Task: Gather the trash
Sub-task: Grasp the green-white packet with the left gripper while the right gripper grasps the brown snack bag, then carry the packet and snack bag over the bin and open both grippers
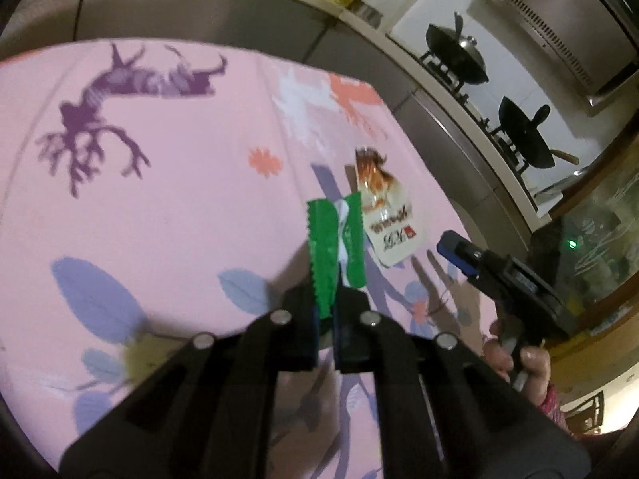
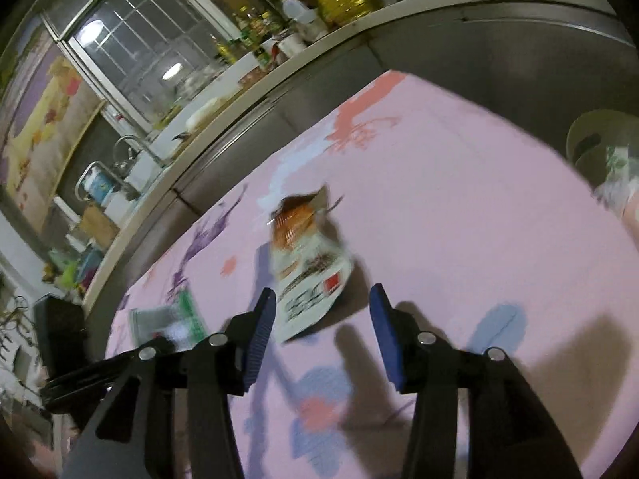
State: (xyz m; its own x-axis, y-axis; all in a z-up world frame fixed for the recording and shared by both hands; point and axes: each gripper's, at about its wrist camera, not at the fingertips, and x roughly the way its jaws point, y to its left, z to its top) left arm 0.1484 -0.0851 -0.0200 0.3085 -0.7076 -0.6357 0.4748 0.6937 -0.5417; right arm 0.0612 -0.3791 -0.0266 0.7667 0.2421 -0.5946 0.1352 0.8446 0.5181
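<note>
My left gripper (image 1: 328,319) is shut on a green wrapper (image 1: 333,247) and holds it above the pink patterned tablecloth (image 1: 159,207). A white and orange snack packet (image 1: 383,207) lies on the cloth just beyond the wrapper. In the right wrist view the same packet (image 2: 309,263) lies between and just ahead of my right gripper's (image 2: 321,319) open blue pads, with nothing held. The green wrapper (image 2: 175,319) shows blurred at the left. The right gripper (image 1: 479,263) also shows in the left wrist view, right of the packet.
A pale green bin (image 2: 599,147) with white trash stands at the cloth's far right. A steel kitchen counter (image 2: 359,60) runs behind the table, with bottles and a sink. Two black woks (image 1: 455,56) sit on a stove.
</note>
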